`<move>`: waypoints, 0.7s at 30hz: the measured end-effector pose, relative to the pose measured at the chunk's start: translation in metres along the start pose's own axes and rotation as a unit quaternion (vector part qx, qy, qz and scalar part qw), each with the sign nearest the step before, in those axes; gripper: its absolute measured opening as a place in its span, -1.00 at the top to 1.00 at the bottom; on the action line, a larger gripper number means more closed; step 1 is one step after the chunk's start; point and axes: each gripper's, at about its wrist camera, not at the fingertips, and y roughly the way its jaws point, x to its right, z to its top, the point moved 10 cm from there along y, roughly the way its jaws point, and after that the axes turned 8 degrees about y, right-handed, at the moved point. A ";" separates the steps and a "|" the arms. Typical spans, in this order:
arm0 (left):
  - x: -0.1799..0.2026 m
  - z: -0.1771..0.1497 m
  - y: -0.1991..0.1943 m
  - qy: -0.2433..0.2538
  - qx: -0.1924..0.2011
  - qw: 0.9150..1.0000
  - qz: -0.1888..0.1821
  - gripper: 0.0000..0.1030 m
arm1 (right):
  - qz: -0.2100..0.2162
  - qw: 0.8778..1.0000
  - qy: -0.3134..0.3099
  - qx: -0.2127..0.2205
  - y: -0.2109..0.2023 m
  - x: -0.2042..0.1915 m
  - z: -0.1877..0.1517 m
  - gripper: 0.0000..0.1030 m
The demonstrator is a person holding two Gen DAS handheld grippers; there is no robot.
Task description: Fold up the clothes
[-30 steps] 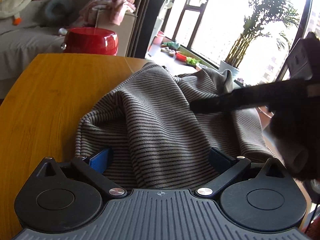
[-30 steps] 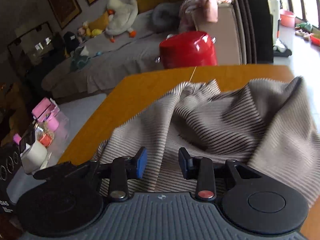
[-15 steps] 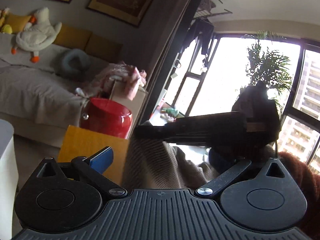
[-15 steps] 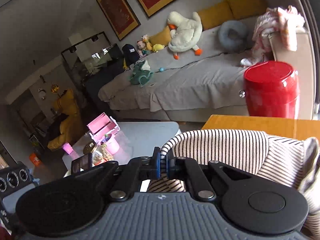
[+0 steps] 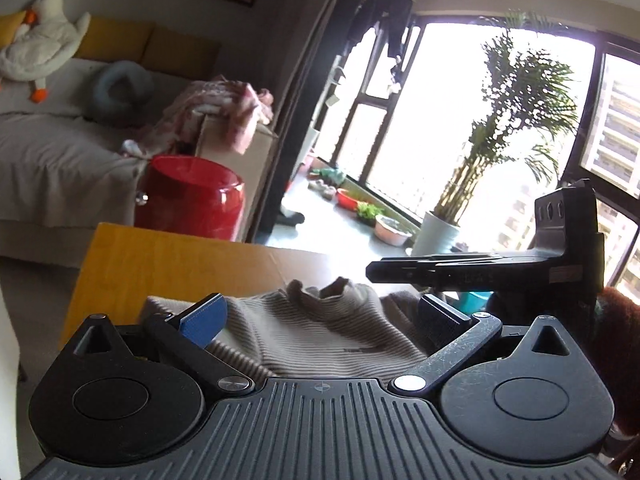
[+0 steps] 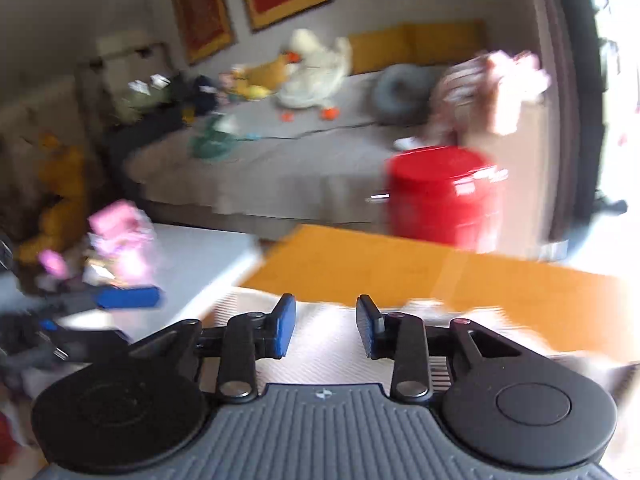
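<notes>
A: Where is the beige-and-brown striped knit garment (image 5: pixel 320 332)?

B: On the yellow-orange wooden bench (image 5: pixel 168 260), bunched just ahead of the left gripper (image 5: pixel 320 316). Ridges and a raised lip along its far edge; not flat, no clean fold line showing.

A: Left jaws?

B: Spread wide, nothing pinched. The blue-padded finger (image 5: pixel 204 318) sits over the left part of the cloth, the dark one over the right, so the jaws straddle the heap rather than hold it. My reading: low and open like that suits pressing down or lining up on an edge.

A: Right gripper?

B: In the left view it reaches in from the right as a black bar (image 5: pixel 460 274), above the far edge of the cloth, apart from it. Its own view is motion-blurred. The right gripper (image 6: pixel 326 330) shows jaws parted to a middling gap, empty, pale striped fabric (image 6: pixel 336 344) below them.

A: Why hover there?

B: Likely so each tool can take one side of the garment. Which corner or hem it is over, I cannot tell.

A: Stage?

B: Could be rumpled cloth awaiting flattening, or a part-made fold just laid down. The red glossy round bin (image 5: pixel 192 196) beyond the bench plays no part.
</notes>
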 end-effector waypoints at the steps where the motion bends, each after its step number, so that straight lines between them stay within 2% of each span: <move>1: -0.003 -0.005 0.011 -0.002 -0.012 1.000 0.002 -1.00 | -0.027 1.000 -0.003 -0.002 -0.006 0.017 -0.002 0.35; 4: -0.012 -0.019 0.045 -0.008 -0.050 0.999 0.009 -1.00 | -0.106 0.994 -0.011 -0.008 -0.027 0.069 -0.010 0.35; 5: -0.015 -0.024 0.056 -0.010 -0.062 0.998 0.011 -1.00 | -0.131 0.991 -0.008 -0.023 -0.025 0.087 -0.019 0.35; 8: -0.023 -0.039 0.088 -0.017 -0.099 0.995 0.018 -1.00 | -0.221 0.974 -0.011 -0.057 -0.018 0.143 -0.049 0.47; 11: -0.033 -0.049 0.110 -0.027 -0.127 0.991 0.027 -1.00 | -0.219 0.975 0.014 -0.032 -0.024 0.165 -0.056 0.46; 12: -0.038 -0.049 0.107 -0.032 -0.127 0.991 0.031 -1.00 | -0.217 0.976 0.024 -0.029 -0.026 0.167 -0.057 0.46; 15: -0.047 -0.049 0.104 -0.022 -0.127 0.990 0.057 -1.00 | -0.234 0.971 -0.021 -0.029 -0.023 0.161 -0.059 0.45; 17: -0.048 -0.047 0.101 -0.015 -0.126 0.990 0.066 -1.00 | -0.238 0.971 -0.028 -0.027 -0.022 0.162 -0.058 0.43; 21: -0.035 -0.037 0.080 -0.020 -0.127 0.989 0.075 -1.00 | -0.235 0.972 -0.003 -0.018 -0.031 0.161 -0.053 0.41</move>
